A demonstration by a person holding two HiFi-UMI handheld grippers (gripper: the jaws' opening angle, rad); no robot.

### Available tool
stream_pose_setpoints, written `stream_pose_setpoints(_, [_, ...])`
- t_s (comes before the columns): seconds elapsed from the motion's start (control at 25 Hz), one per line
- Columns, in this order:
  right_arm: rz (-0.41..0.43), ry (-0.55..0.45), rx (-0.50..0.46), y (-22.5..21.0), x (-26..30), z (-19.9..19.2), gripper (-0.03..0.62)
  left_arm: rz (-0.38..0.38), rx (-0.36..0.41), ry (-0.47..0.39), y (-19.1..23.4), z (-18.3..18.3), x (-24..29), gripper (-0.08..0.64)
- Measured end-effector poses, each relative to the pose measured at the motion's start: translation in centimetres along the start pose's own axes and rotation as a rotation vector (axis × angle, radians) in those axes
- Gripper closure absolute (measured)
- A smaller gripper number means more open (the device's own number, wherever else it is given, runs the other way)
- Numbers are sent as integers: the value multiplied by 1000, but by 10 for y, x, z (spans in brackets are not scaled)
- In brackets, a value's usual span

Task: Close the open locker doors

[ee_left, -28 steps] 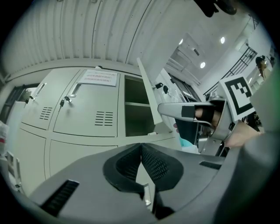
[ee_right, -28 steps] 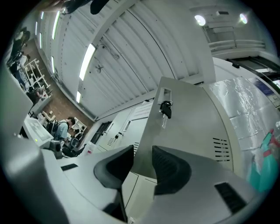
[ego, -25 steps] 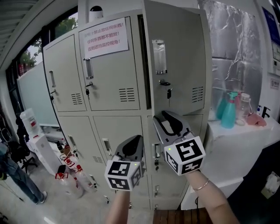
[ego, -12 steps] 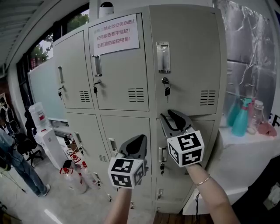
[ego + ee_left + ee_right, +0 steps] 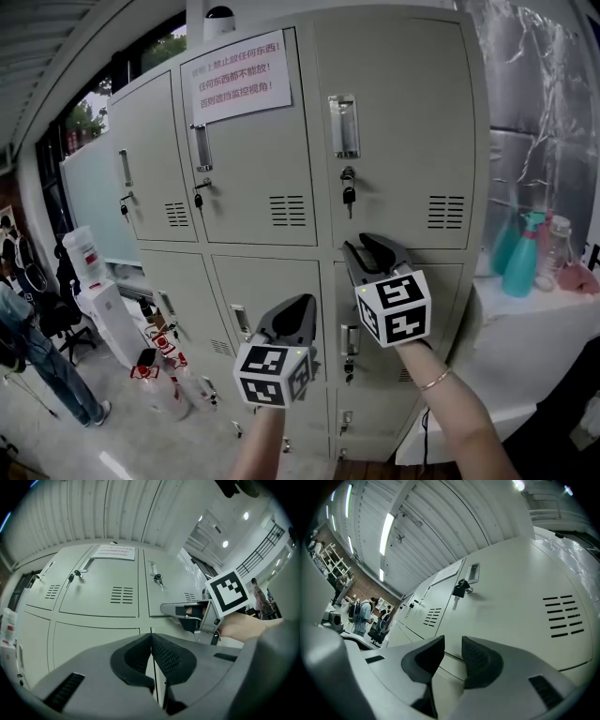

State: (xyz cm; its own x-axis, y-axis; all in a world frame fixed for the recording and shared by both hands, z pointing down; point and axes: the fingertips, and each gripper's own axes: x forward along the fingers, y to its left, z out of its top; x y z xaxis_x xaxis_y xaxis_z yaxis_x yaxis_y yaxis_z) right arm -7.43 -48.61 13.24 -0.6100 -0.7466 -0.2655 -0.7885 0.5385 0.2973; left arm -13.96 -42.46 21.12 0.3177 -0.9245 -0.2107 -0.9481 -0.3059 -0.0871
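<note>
The grey locker bank fills the head view. Its upper right door (image 5: 403, 141) lies flush with the frame, no dark gap at its left edge, and a key (image 5: 348, 195) hangs in its lock. My right gripper (image 5: 370, 246) points at the seam under that door (image 5: 520, 592). Its jaws (image 5: 453, 641) stand a little apart with nothing between them. My left gripper (image 5: 298, 305) hovers lower, in front of the lower doors. Its tips (image 5: 151, 637) meet, holding nothing. All other doors look closed.
A paper notice (image 5: 236, 77) is taped to the upper middle door. A white counter (image 5: 534, 319) with a teal spray bottle (image 5: 521, 255) stands to the right. At lower left are a water dispenser (image 5: 98, 309), clutter on the floor and a person (image 5: 28, 356).
The upper right door, ajar a second ago with a dark gap at its left edge, has swung shut. My right gripper followed it toward the locker. The left gripper barely moved.
</note>
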Motion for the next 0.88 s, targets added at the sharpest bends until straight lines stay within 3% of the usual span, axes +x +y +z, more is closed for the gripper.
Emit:
stream_pose_setpoints(0.56, [5, 36, 23, -3, 8, -4, 506, -17, 5, 1, 0, -1, 4, 540])
stream_pose_setpoints(0.88, [61, -32, 89, 20, -40, 3, 505, -39, -5, 9, -3, -8, -3, 540])
